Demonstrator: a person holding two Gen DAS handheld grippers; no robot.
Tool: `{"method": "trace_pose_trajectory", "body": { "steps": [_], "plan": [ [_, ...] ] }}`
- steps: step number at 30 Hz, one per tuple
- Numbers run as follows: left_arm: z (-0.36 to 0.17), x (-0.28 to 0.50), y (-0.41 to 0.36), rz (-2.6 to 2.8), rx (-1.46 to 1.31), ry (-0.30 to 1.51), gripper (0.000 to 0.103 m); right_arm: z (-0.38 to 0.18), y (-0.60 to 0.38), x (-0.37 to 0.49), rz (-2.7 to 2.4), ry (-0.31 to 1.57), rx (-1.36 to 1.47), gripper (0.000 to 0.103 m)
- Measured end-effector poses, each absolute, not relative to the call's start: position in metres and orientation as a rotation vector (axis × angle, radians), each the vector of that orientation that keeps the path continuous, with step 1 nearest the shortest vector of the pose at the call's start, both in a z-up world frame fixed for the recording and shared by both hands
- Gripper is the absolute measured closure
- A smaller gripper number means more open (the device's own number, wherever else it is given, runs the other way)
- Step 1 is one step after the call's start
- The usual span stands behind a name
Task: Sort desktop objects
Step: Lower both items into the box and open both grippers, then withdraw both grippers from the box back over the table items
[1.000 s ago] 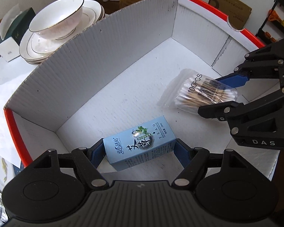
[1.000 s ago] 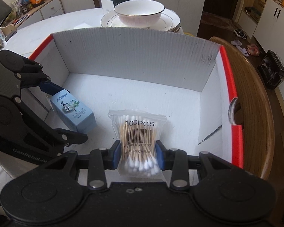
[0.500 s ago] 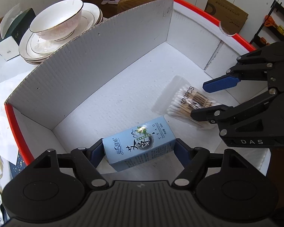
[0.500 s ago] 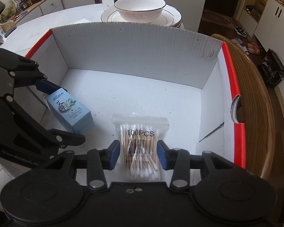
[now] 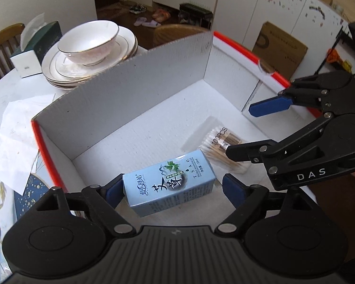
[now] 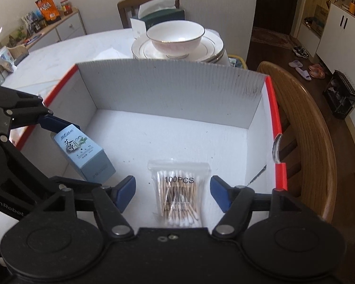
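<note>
matt corrugated cardboard box (image 6: 172,90), glossy paper carton (image 5: 169,182), clear plastic swab bag (image 6: 178,189).

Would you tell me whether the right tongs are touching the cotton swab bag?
Apart: the right wrist view shows white box floor between each pad and the cotton swab bag; right tongs are opening.

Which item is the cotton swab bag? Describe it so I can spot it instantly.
Look inside the white box with red edges on the table. Two items lie there: the swab bag is clear, marked 100PCS with a barcode, unlike the pale blue carton.
</note>
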State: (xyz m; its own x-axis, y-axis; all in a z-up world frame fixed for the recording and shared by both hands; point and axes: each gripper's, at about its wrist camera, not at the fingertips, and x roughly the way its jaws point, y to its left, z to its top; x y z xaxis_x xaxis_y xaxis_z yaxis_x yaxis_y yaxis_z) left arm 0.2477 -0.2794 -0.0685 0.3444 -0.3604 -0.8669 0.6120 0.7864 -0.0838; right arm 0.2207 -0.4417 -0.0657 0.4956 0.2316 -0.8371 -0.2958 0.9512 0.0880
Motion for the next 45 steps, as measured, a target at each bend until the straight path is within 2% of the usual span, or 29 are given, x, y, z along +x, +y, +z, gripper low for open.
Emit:
{"method": "trace_pose_trajectory", "body": {
  "steps": [5, 24, 45],
  "plan": [
    [-0.058, 0.238, -0.271, -0.642, 0.231, 0.997, 0.004, -0.056, -0.441, 0.212, 0.337, 0.967, -0.047, 0.032],
    [-0.010, 0.182, -0.215, -0.559, 0.072, 0.805, 0.002, -0.018, -0.429, 0.182, 0.398, 0.821, 0.035, 0.028],
    [-0.003, 0.123, -0.073, -0.426, -0.010, 0.689, 0.000, 0.005, -0.324, 0.133, 0.404, 0.746, 0.044, 0.022]
  ]
}}
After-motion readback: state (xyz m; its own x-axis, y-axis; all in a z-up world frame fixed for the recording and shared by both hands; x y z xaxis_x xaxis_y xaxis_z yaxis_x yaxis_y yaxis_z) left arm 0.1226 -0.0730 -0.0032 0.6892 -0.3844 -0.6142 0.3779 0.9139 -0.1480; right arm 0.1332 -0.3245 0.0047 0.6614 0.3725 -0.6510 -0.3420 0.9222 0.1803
